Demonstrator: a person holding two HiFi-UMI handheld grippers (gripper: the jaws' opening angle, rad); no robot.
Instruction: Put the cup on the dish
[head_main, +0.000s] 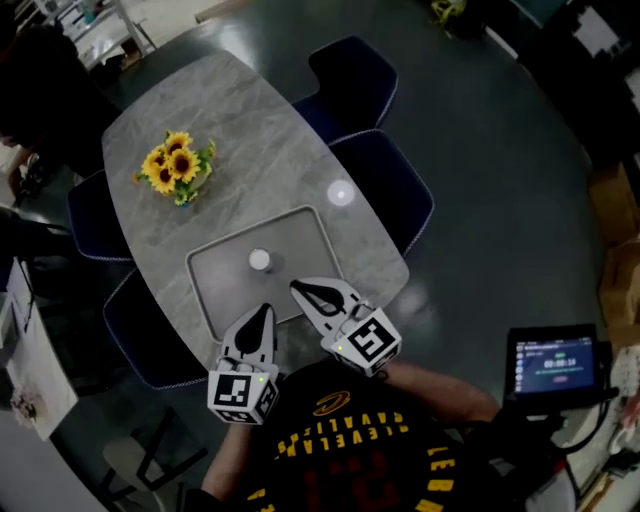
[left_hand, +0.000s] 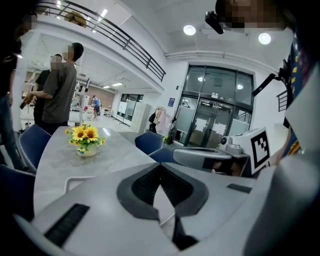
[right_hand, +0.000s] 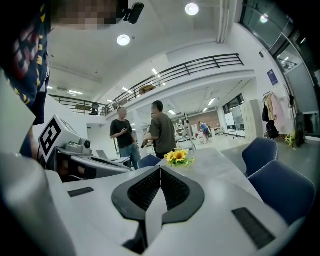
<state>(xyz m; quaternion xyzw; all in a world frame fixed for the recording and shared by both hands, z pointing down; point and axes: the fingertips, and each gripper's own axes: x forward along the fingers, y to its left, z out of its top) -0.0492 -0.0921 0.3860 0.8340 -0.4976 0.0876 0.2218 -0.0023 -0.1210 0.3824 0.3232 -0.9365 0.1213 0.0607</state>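
Head view: left gripper (head_main: 265, 311) and right gripper (head_main: 297, 289), jaws together and empty, hover near cup (head_main: 260, 260) on tray (head_main: 228, 284).

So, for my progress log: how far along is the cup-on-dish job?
Nothing looks done: the white cup sits on the grey tray, apart from what seems a pale round dish on the table. Nothing in hand: the left gripper and right gripper are shut and empty, short of the cup. Left: grasp it, carry it, set it down.
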